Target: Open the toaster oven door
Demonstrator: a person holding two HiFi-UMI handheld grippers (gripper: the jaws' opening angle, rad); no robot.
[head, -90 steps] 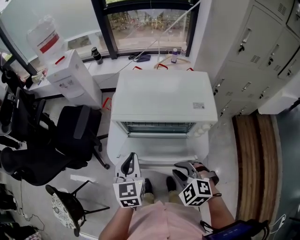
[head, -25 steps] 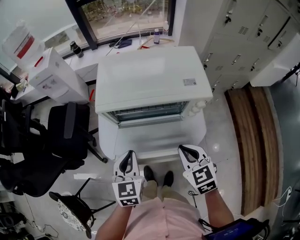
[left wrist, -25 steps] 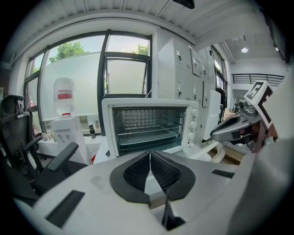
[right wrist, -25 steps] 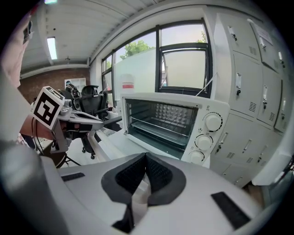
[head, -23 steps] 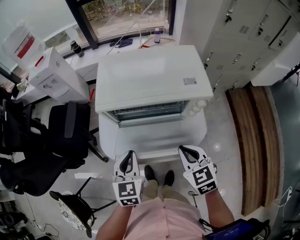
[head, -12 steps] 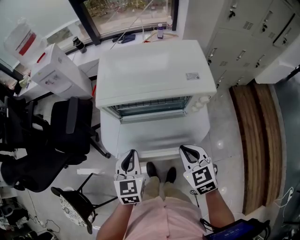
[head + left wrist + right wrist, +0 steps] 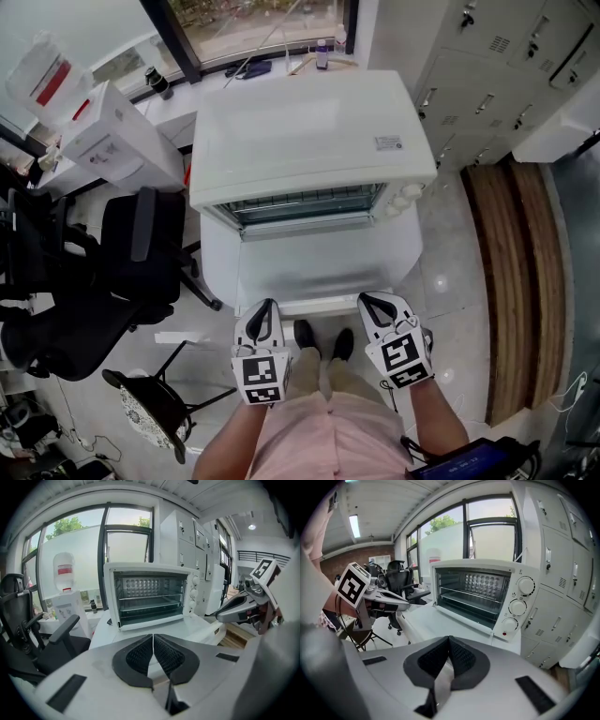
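Note:
The white toaster oven [image 7: 309, 131] stands in front of me with its door [image 7: 314, 272] folded down flat towards me, the wire racks inside showing. Both grippers hover just short of the door's front edge with its handle [image 7: 319, 305]. My left gripper [image 7: 262, 317] is shut with nothing between its pads. My right gripper [image 7: 377, 305] is also shut and holds nothing. The left gripper view looks over the flat door [image 7: 154, 627] into the oven cavity [image 7: 150, 595]. In the right gripper view the three knobs [image 7: 518, 606] sit on the oven's right panel.
Black office chairs [image 7: 122, 272] crowd the left side, with a small stool [image 7: 141, 412] near my left foot. A water dispenser [image 7: 112, 141] stands at the back left. Grey lockers [image 7: 506, 56] line the right, above a wooden floor strip [image 7: 511, 281].
The door lies open in every frame. Both grippers stay shut in front of its edge; the right one has turned more upright since the oldest frame. The head view has shifted slightly.

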